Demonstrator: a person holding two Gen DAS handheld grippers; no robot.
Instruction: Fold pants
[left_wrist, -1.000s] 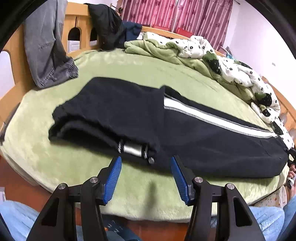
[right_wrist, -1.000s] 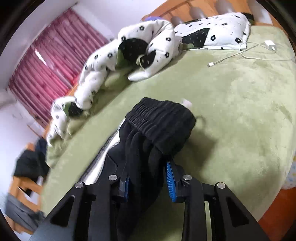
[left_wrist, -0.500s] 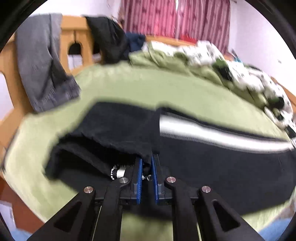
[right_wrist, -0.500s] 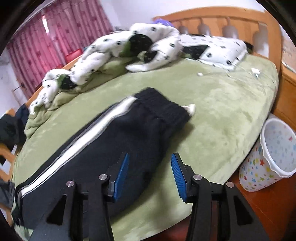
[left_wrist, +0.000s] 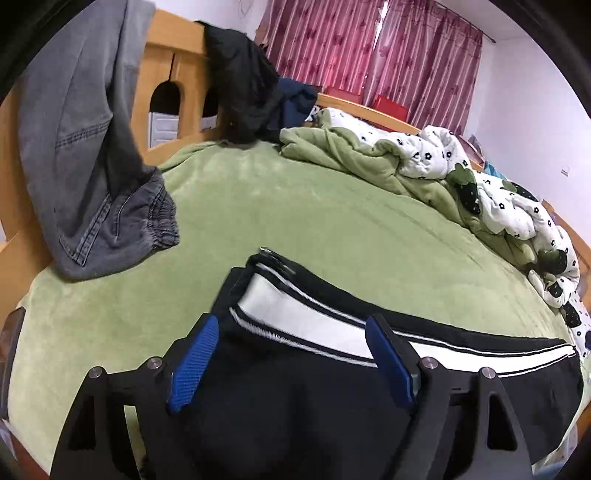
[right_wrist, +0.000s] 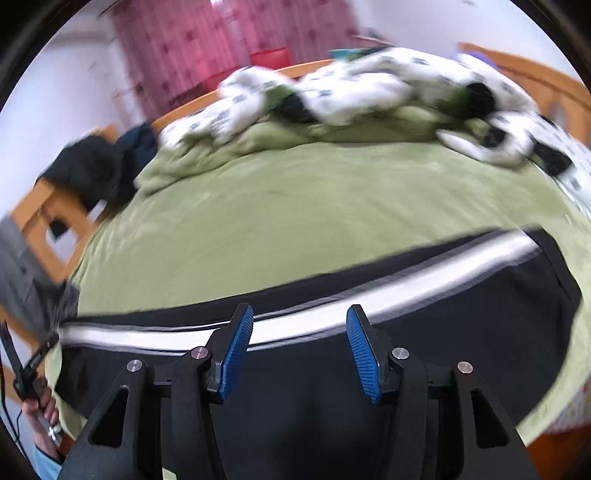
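Note:
Black pants (left_wrist: 332, 398) with a white side stripe (left_wrist: 295, 317) lie across the green bed (left_wrist: 295, 206), their left end stacked in layers. My left gripper (left_wrist: 291, 363) hovers low over that end. Its jaws are opening, and the blue pads (left_wrist: 192, 365) stand wide, pressing on nothing. In the blurred right wrist view the pants (right_wrist: 480, 332) stretch from left to right. My right gripper (right_wrist: 300, 354) is over their near edge. Its jaws are opening too, with the cloth below them and not pinched. A hand (right_wrist: 40, 410) holds the other gripper at the far left.
Grey jeans (left_wrist: 85, 166) and a black garment (left_wrist: 240, 85) hang over the wooden footboard (left_wrist: 177, 62). A crumpled green and white spotted quilt (left_wrist: 424, 155) runs along the bed's far side. Pink curtains (left_wrist: 369, 55) hang behind it. The bed's near edge is just below the grippers.
The left gripper shut on the pants' folded end, carried it along, then opened. The right gripper let go of the ribbed end, which now lies flat, and swung left along the pants.

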